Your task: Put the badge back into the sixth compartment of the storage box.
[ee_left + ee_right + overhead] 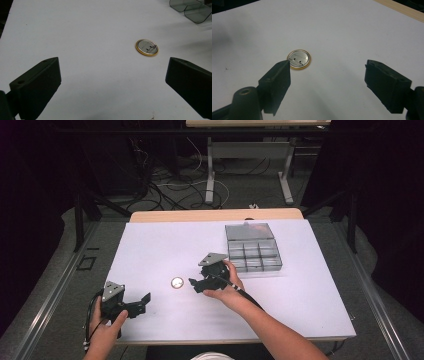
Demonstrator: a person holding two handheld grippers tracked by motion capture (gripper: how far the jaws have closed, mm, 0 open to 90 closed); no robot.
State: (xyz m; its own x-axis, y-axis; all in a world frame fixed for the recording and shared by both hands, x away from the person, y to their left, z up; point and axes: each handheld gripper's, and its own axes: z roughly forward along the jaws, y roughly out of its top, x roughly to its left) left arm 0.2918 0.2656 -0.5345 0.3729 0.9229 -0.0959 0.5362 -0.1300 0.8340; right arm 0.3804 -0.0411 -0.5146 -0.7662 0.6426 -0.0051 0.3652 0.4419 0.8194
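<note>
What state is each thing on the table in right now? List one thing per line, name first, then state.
Pin badge: lying flat on the white table, pin side up, not held.
Compartment box: standing with its lid open.
Left gripper: open, holding nothing.
Right gripper: open beside the badge, nothing between its jaws.

No text seems readable on anything here.

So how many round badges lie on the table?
1. The badge lies pin side up on the white table, just left of the right gripper and apart from the box. Others may hide inside that box.
</note>
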